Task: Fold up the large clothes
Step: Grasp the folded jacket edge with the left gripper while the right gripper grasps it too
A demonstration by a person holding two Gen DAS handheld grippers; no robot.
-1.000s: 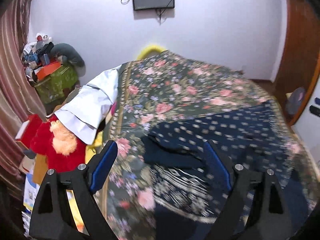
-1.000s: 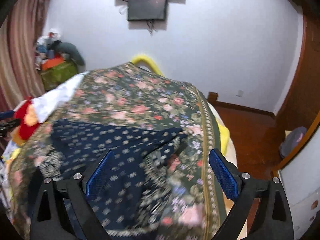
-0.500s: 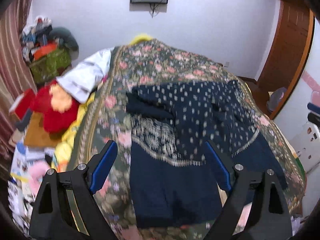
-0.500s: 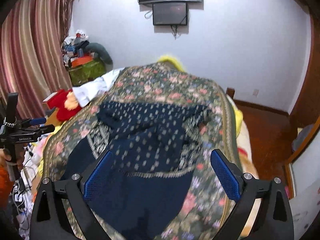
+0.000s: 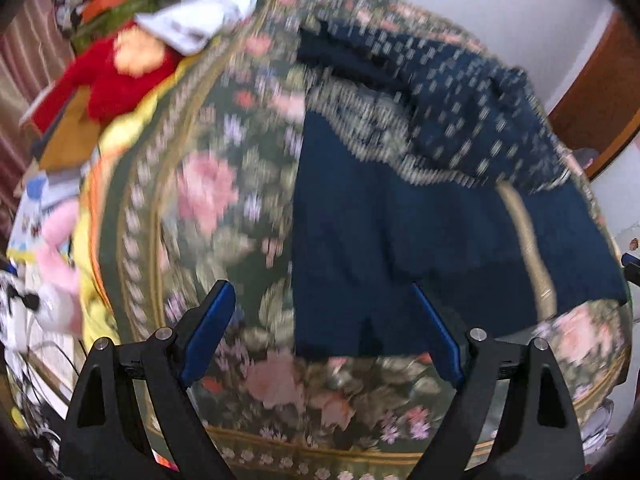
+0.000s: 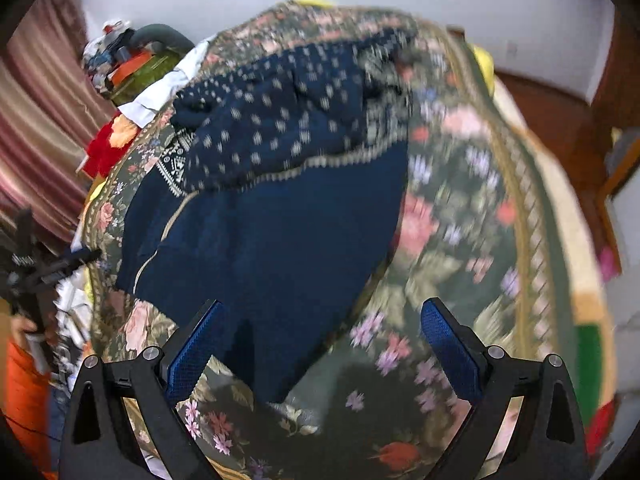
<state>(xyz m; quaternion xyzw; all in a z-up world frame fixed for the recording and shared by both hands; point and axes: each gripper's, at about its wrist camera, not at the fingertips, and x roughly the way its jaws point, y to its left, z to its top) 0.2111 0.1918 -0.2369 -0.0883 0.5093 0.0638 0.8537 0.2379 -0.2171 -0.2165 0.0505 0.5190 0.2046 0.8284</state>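
A large navy garment (image 5: 420, 216) with a white dotted upper part and a patterned band lies spread on a bed with a floral cover (image 5: 208, 200). It also shows in the right wrist view (image 6: 272, 232). My left gripper (image 5: 324, 336) is open and empty above the garment's near hem. My right gripper (image 6: 320, 348) is open and empty above the garment's near right corner. Both views are motion-blurred.
A red plush toy (image 5: 116, 68), a white cloth (image 5: 200, 20) and piled things lie along the bed's left side. A curtain (image 6: 36, 128) hangs at left. A wooden door (image 5: 592, 112) and floor are at right. The left gripper shows in the right view (image 6: 28, 264).
Both grippers have tilted down and moved in toward the near end of the bed; the garment's hem now fills the lower view. Both jaws stayed open.
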